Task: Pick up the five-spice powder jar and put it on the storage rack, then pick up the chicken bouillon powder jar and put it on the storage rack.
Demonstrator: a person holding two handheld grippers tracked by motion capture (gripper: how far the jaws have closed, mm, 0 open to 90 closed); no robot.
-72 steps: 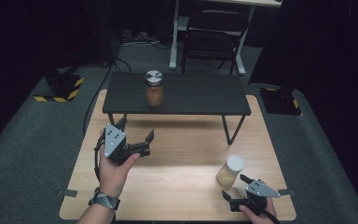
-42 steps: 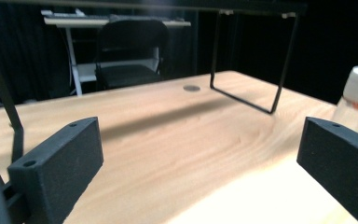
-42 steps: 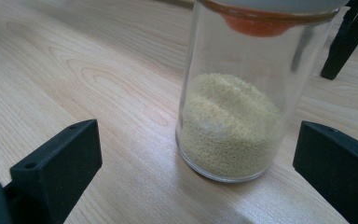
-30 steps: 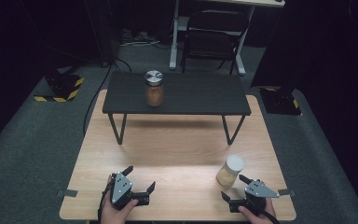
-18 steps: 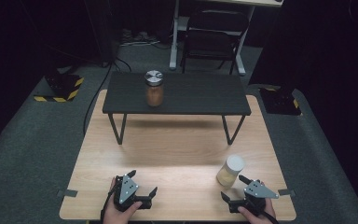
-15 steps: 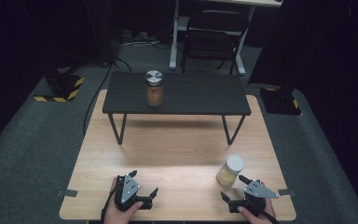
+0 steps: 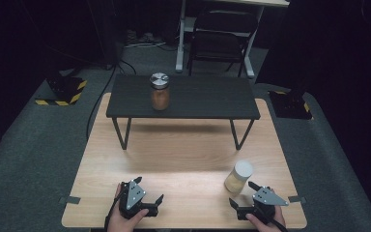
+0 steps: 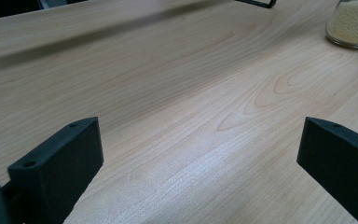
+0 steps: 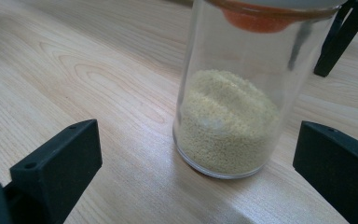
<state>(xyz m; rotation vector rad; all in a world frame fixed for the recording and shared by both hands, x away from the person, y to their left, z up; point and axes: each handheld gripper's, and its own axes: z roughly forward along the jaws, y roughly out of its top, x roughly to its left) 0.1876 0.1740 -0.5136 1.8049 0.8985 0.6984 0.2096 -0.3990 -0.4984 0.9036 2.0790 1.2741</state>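
A clear jar with a white lid, part full of pale yellow grains, stands on the wooden table near its front right. My right gripper rests just behind it, open; in the right gripper view the jar stands close ahead, centred between the spread jaws, touching neither. My left gripper lies open on the table's front left with nothing between its jaws. The left gripper view has the same jar far off at top right. A second jar with a metal lid, holding brown contents, stands on the small black table.
The small black table stands on thin legs across the far half of the wooden table. Beyond it are a black chair and a desk leg. Grey carpet surrounds the table, with yellow-black striped blocks at left.
My left gripper came back from the table's middle left to the front edge and settled there, open throughout. The right gripper and both jars kept still.
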